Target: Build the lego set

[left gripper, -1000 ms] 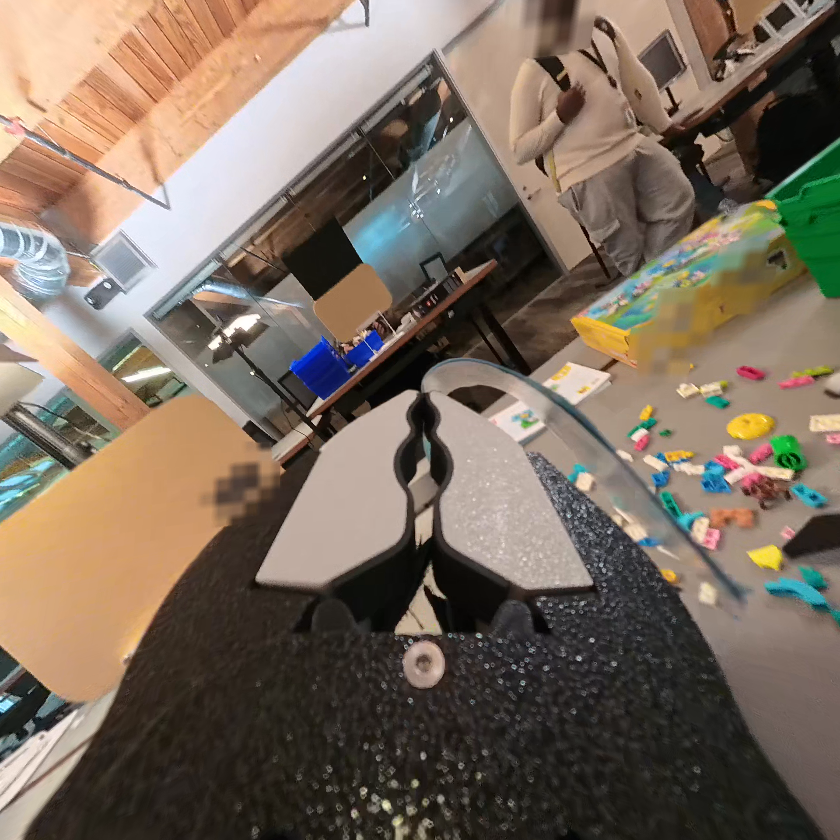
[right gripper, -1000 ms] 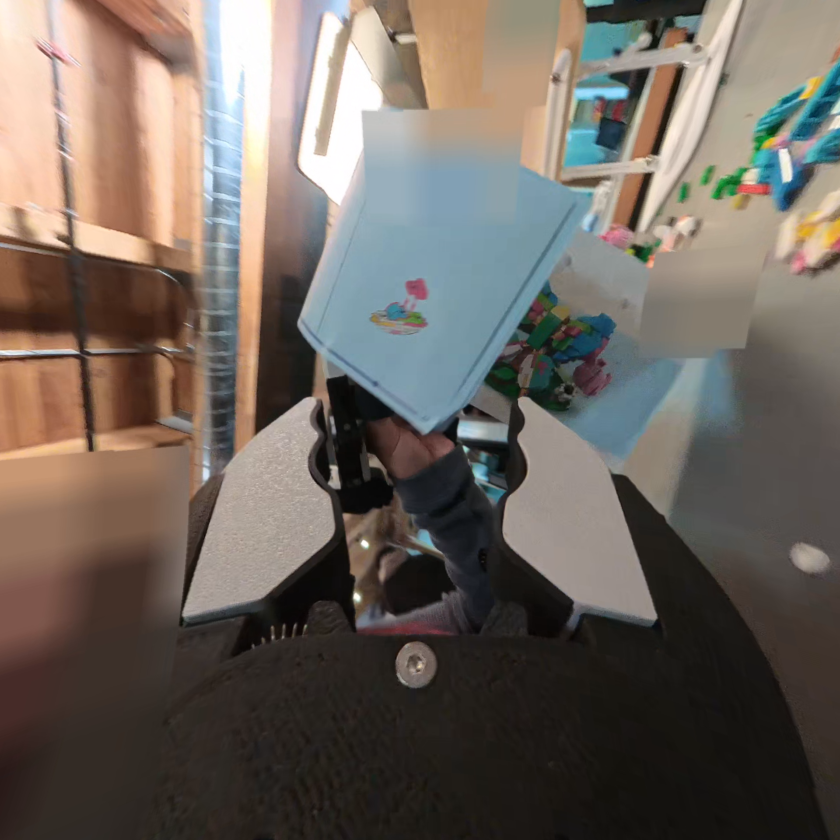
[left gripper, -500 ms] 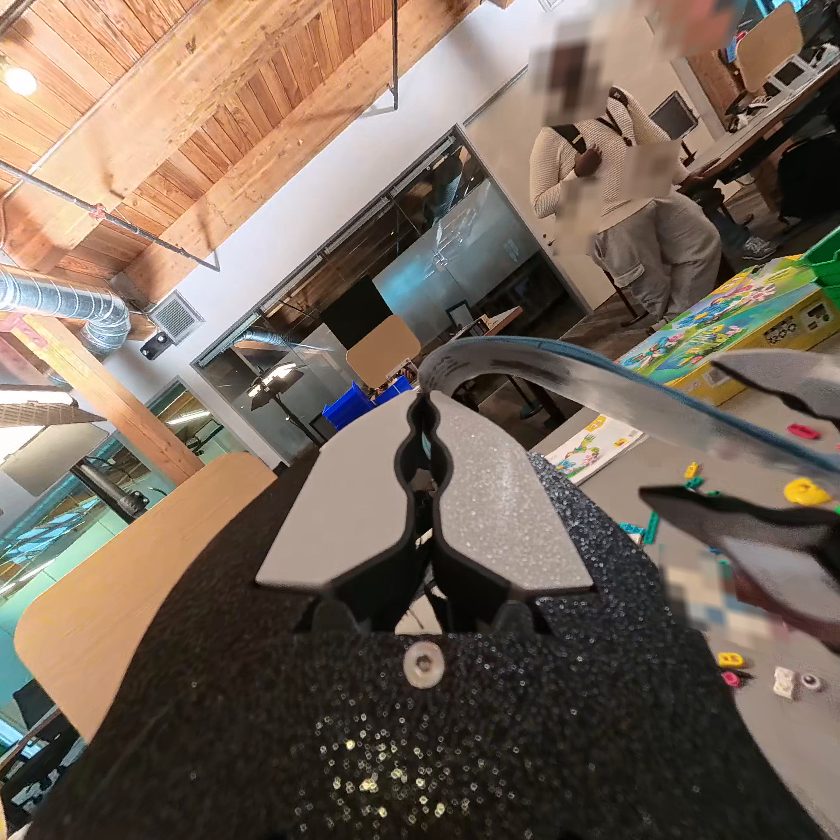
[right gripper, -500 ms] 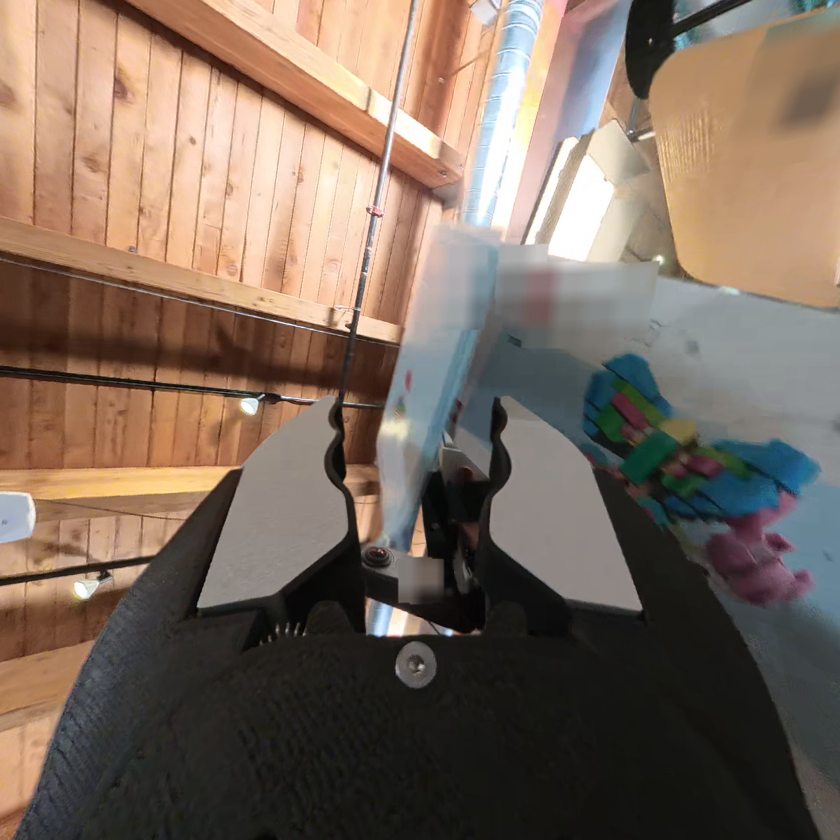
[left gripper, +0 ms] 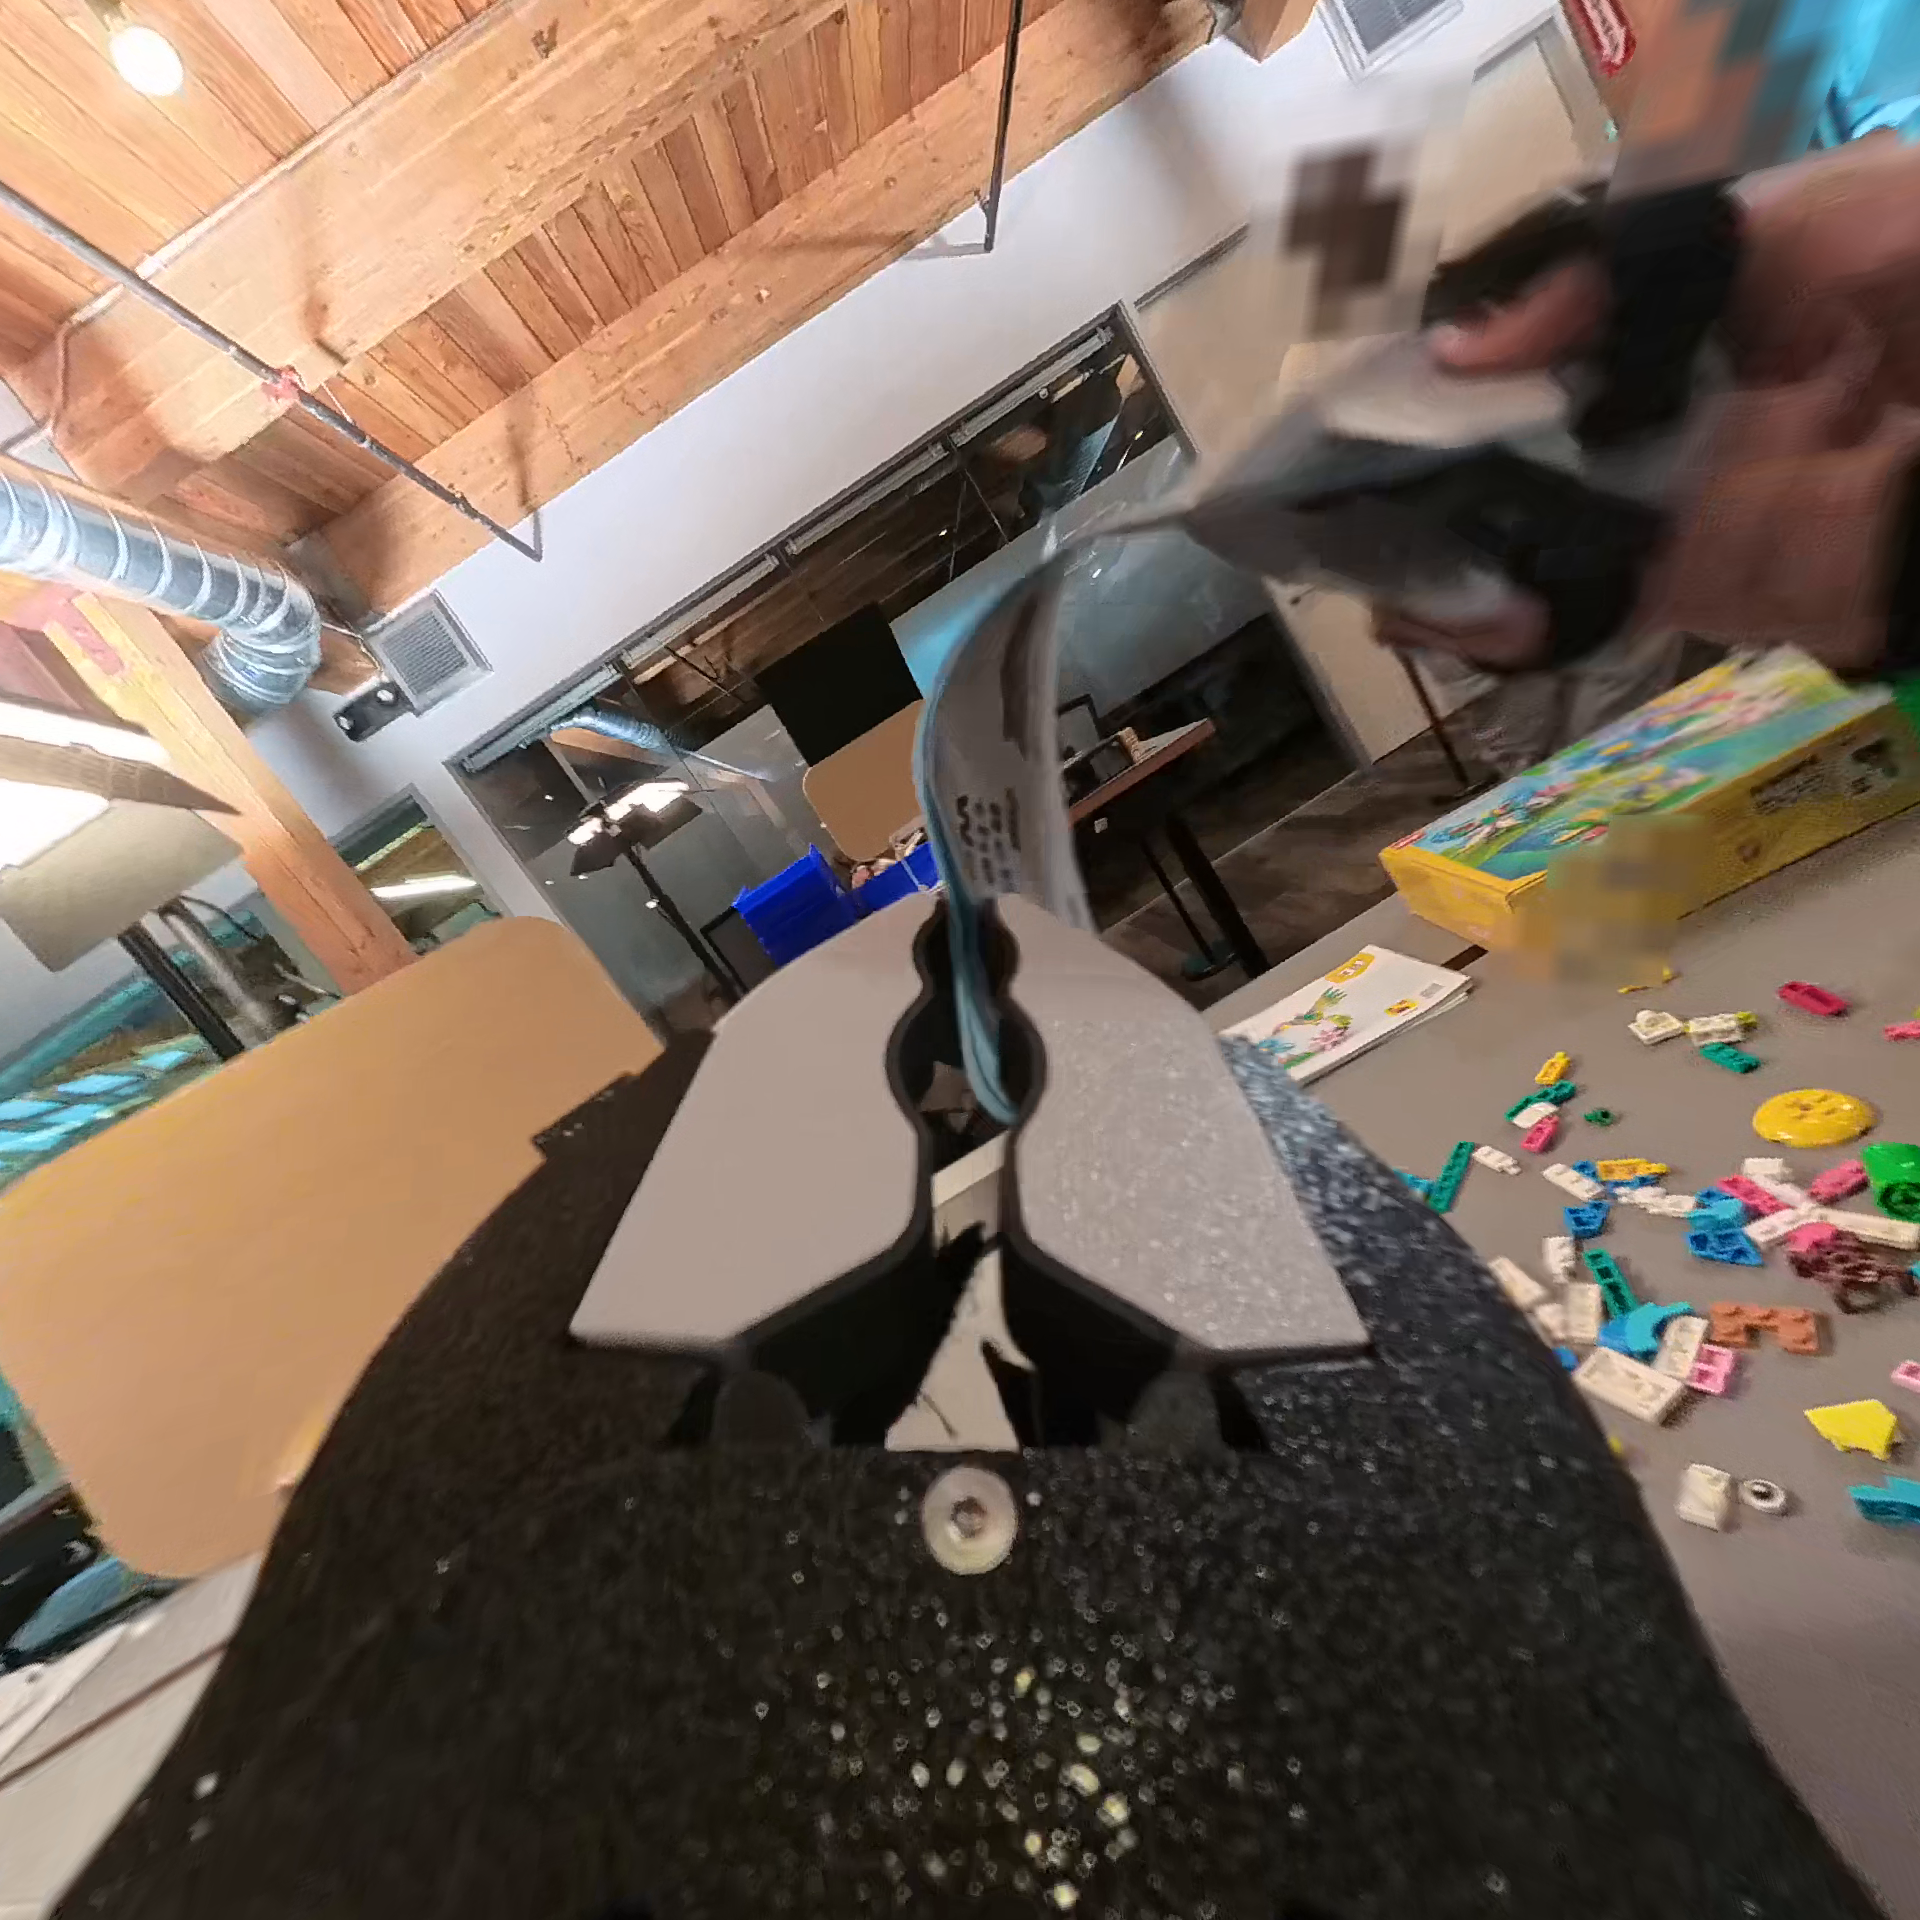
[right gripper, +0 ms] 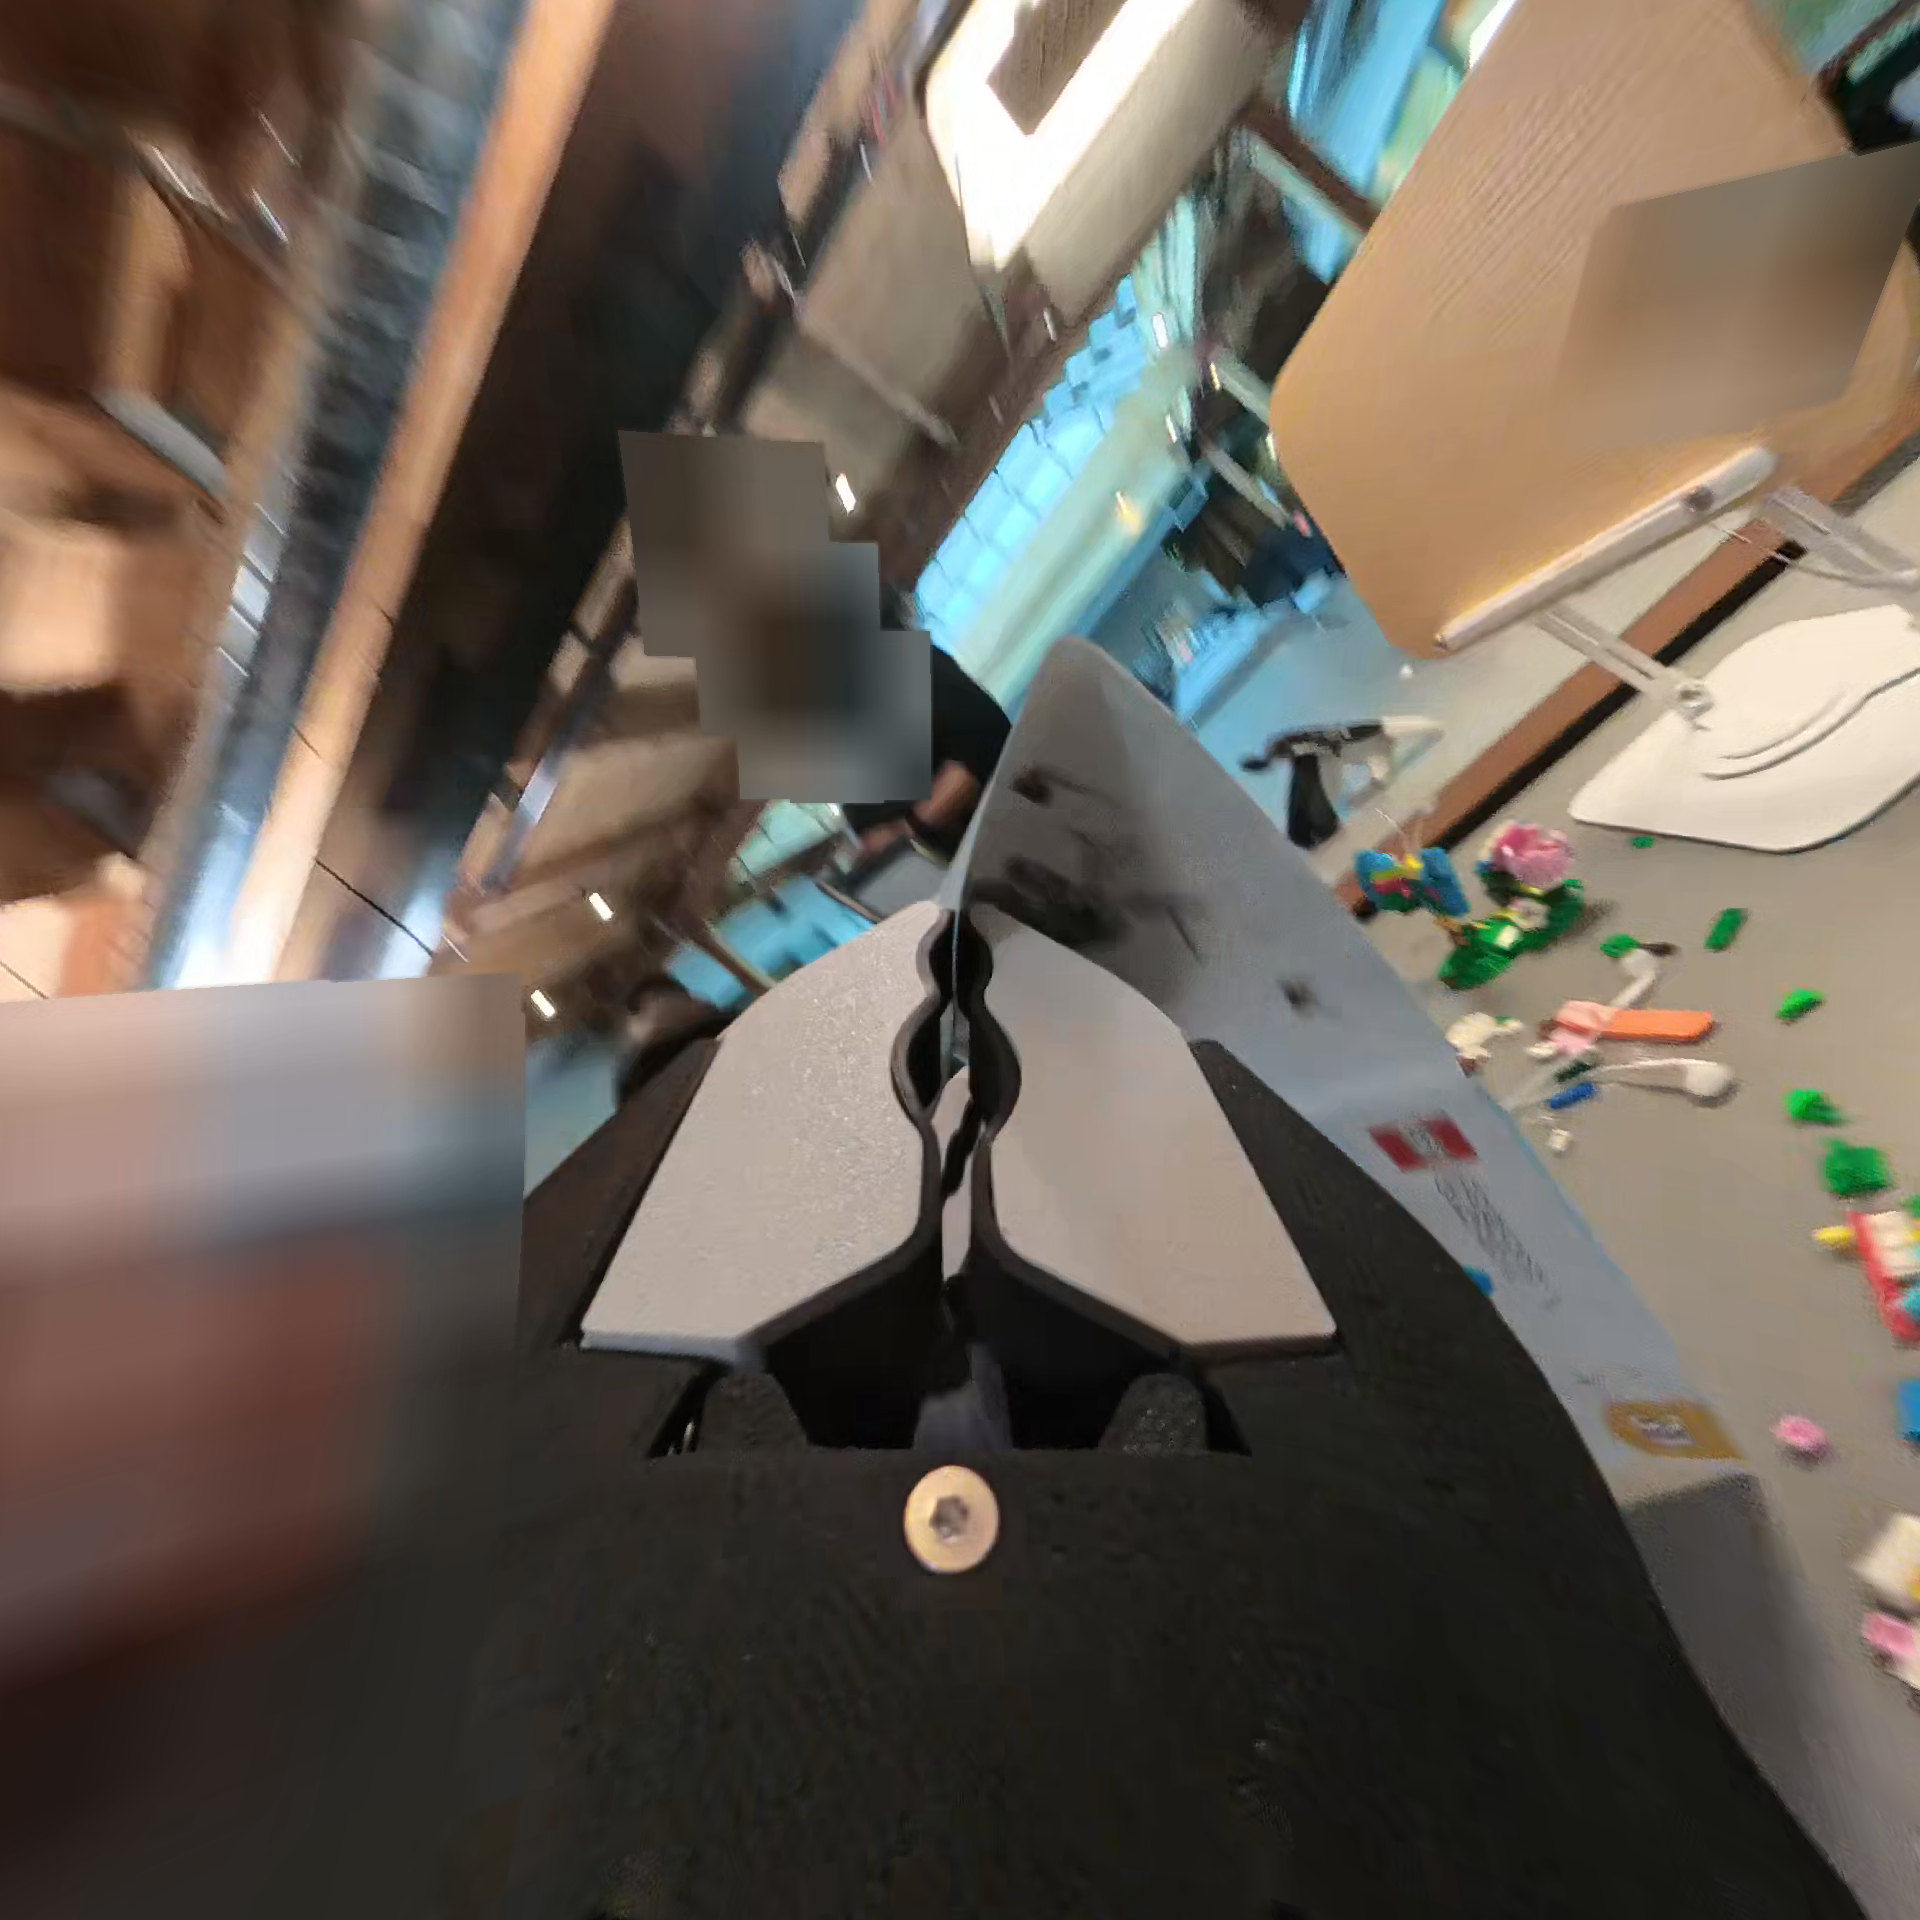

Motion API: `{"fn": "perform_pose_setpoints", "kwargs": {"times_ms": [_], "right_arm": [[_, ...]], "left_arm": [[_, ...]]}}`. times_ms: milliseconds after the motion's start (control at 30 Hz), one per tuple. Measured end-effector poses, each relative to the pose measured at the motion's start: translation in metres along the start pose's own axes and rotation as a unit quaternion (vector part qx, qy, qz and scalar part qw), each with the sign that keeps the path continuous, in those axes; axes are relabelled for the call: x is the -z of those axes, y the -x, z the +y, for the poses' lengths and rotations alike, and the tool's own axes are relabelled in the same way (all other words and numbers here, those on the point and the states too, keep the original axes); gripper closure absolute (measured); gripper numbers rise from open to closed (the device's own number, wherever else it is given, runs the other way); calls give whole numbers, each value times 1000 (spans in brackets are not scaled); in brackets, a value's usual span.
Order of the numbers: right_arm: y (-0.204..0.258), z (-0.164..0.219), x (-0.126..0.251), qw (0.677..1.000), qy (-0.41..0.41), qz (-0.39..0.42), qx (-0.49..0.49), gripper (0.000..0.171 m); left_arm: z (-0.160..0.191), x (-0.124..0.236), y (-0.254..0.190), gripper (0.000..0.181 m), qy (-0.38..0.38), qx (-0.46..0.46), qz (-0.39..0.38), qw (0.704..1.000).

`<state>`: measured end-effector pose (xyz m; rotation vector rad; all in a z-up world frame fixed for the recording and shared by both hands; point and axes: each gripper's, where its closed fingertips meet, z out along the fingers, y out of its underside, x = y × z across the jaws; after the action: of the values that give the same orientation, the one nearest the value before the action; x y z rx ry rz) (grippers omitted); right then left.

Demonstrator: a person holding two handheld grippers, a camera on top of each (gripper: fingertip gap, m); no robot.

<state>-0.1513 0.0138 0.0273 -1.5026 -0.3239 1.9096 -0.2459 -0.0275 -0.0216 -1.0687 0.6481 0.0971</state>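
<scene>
My left gripper (left gripper: 966, 940) is shut on the edge of a light blue instruction booklet (left gripper: 992, 790), which is held in the air and curves up to the right. There my right gripper (left gripper: 1434, 468), held by a hand, grips its other part. In the right wrist view my right gripper (right gripper: 956, 930) is shut on a grey-blue page of the booklet (right gripper: 1132, 883), which bends away to the right. Loose lego pieces (left gripper: 1714, 1236) lie scattered on the grey table (left gripper: 1662, 1558) below.
A yellow lego box (left gripper: 1662, 800) and a second booklet (left gripper: 1351, 1003) lie at the table's far side. Small built lego models (right gripper: 1496, 894) and a white base (right gripper: 1766, 727) are farther off. A tan chair back (left gripper: 260, 1195) stands to the left. Left tips to right tips: about 12 cm.
My right gripper was open beside the booklet and has shut on one of its pages. The booklet, held by my left gripper throughout, now arches upward between both grippers.
</scene>
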Motion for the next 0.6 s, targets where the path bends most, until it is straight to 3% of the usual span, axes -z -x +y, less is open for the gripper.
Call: {"fn": "perform_pose_setpoints", "kwargs": {"times_ms": [133, 367, 467, 600], "right_arm": [[23, -22, -44, 969, 184, 121, 116, 171], [53, -65, -67, 845, 378, 296, 237, 171], [64, -83, -58, 750, 453, 378, 300, 171], [85, -114, -51, 577, 531, 458, 419, 171]], "left_arm": [[2, 10, -16, 138, -24, 80, 53, 995], [15, 30, -24, 130, -60, 272, 122, 953], [23, 30, -32, 123, -75, 381, 161, 907], [34, 15, -52, 114, -78, 519, 211, 825]]}}
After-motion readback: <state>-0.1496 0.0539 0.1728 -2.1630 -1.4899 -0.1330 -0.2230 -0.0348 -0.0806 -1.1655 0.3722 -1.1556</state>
